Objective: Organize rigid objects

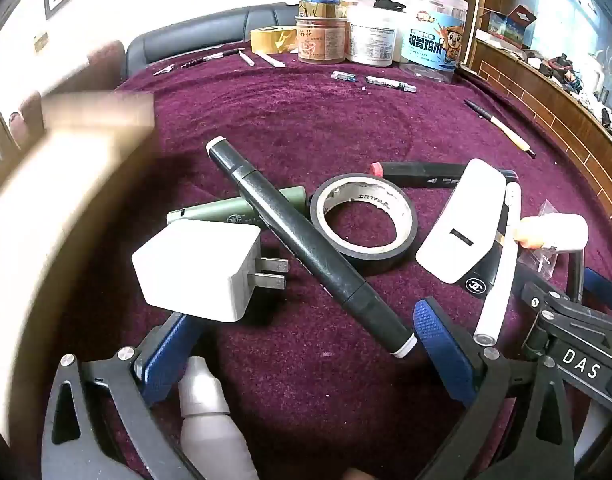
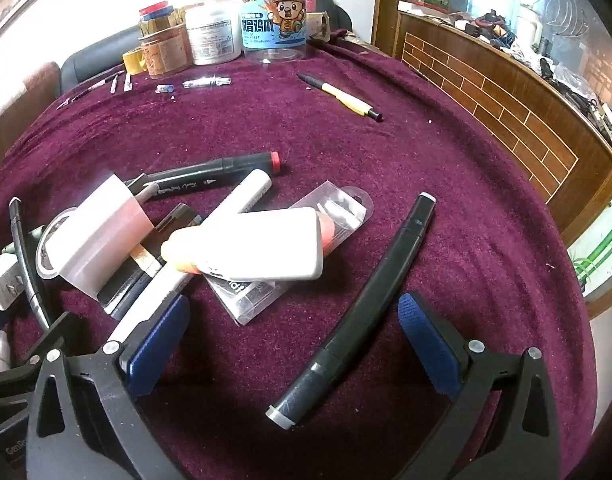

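My left gripper (image 1: pixel 306 352) is open above the purple cloth. A black marker (image 1: pixel 301 240) with white ends lies slanted ahead, its near end just inside the right finger (image 1: pixel 442 344). A white charger (image 1: pixel 197 272) sits by the left finger, and a small white bottle (image 1: pixel 209 412) lies under it. A black tape roll (image 1: pixel 364 220), a green tube (image 1: pixel 225 210) and a white case (image 1: pixel 462 224) lie beyond. My right gripper (image 2: pixel 293 344) is open too, and a second black marker (image 2: pixel 362 308) lies loose between its fingers. A white bottle with an orange cap (image 2: pixel 249 244) rests on a clear pack (image 2: pixel 334 208).
A blurred cardboard box (image 1: pixel 65 200) fills the left of the left wrist view. Jars and tubs (image 2: pixel 225 32) stand at the table's far edge, with a yellow pen (image 2: pixel 342 98) and small pens in front. A red-capped marker (image 2: pixel 209 172) and a white marker (image 2: pixel 209 240) lie in the pile. A wooden counter (image 2: pixel 506 100) is on the right.
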### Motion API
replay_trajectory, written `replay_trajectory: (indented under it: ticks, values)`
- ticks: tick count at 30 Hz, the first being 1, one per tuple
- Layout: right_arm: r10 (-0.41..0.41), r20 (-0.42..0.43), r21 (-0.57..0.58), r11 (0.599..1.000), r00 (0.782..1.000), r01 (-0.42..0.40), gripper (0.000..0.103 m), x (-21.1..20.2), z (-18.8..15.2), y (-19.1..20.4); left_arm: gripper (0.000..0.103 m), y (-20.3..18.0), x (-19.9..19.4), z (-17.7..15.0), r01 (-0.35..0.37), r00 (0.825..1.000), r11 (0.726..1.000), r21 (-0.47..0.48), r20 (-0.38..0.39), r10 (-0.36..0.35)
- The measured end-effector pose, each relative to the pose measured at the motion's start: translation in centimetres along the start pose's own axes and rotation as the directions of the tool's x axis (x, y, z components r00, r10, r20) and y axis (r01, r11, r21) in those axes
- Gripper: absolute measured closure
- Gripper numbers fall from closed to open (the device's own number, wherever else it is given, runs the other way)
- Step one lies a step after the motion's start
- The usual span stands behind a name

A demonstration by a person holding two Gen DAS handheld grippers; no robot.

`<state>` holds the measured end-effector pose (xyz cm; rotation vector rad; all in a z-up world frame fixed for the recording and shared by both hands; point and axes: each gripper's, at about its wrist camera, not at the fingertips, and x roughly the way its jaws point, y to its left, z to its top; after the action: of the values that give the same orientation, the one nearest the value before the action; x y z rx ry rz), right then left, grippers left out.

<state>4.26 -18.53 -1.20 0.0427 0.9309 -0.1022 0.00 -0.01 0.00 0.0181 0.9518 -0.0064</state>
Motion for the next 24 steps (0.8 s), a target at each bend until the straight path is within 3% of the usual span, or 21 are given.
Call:
replay_trajectory:
  ticks: [24]
  values:
    - [-0.001,-0.002,0.0,1.0,1.0,0.001,0.0,-0.02,0.01,0.01,0.001,0.0,-0.01,-0.01,0.002,1.0,1.0,-0.001,0.001,-0.002]
